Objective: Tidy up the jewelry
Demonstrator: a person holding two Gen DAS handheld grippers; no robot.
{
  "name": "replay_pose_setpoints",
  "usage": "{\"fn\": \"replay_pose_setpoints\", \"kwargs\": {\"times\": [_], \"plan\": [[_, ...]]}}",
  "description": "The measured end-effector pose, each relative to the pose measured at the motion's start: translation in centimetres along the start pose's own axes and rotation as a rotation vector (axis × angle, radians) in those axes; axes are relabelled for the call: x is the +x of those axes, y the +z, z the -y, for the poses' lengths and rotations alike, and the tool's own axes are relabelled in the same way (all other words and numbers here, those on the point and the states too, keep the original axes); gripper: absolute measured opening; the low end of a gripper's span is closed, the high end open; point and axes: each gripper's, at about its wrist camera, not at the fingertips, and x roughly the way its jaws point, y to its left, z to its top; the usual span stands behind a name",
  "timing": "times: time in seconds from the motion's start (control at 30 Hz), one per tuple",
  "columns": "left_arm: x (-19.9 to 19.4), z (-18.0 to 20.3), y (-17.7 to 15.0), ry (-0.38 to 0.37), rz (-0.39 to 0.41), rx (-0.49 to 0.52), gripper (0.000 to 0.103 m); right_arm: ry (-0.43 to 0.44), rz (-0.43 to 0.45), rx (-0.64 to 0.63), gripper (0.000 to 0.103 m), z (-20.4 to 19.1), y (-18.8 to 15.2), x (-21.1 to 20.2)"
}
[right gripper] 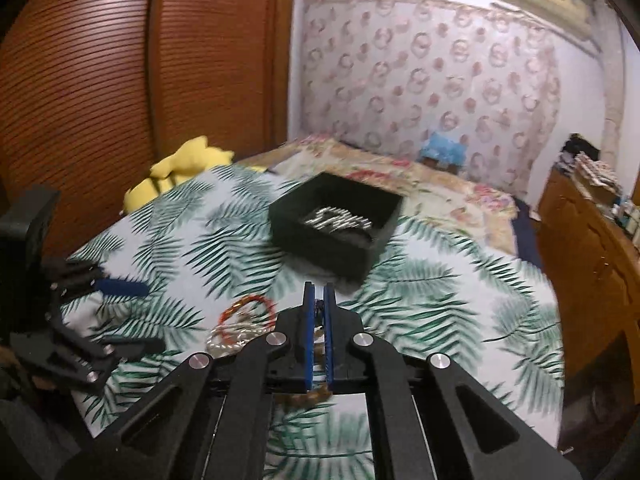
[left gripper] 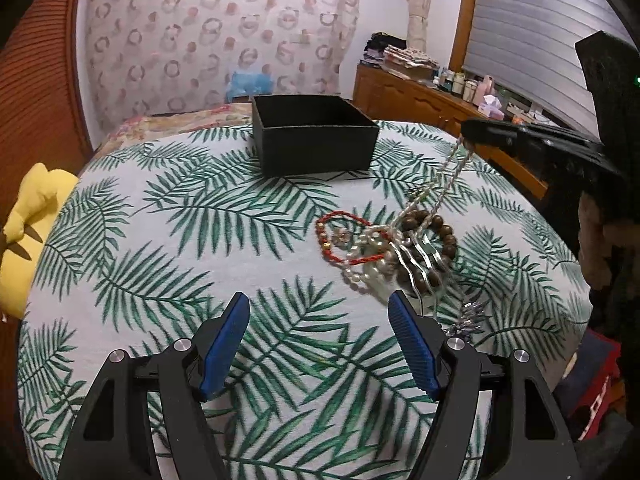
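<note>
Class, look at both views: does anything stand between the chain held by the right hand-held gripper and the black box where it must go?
Nothing visible does. The right hand-held gripper is shut on the silver chain, whose lower end hangs into the jewelry pile. Only bare leaf-print cloth lies between it and the open black box.

L wrist cam low over bedspread [left gripper: 168,264]; R cam higher, blurred; both face black box [right gripper: 340,236].

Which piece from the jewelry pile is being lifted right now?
The silver chain: the right hand-held gripper is shut on its top end. The red cord bracelet and brown bead bracelet lie on the cloth.
</note>
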Motion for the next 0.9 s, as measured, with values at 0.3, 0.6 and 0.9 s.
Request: {"fn": "replay_pose_setpoints", "kwargs": {"times": [0.3, 0.6, 0.9], "plan": [[1.0, 2.7, 0.6, -0.059, -0.008, 0.024, 0.075, -0.115, 0.045, 0.001, 0.005, 2.8, 1.7, -0.7], [2.1, 4.5, 0.5, -0.093, -0.045, 0.020, 0.082, -0.202, 0.030, 0.036, 0.005, 5.7, 0.7, -1.9], [3.6, 7.9, 0.0, -0.044, -0.074, 0.133, 0.083, -0.176, -0.051, 0.081, 0.005, 6.4, -3.4, -1.1]]}}
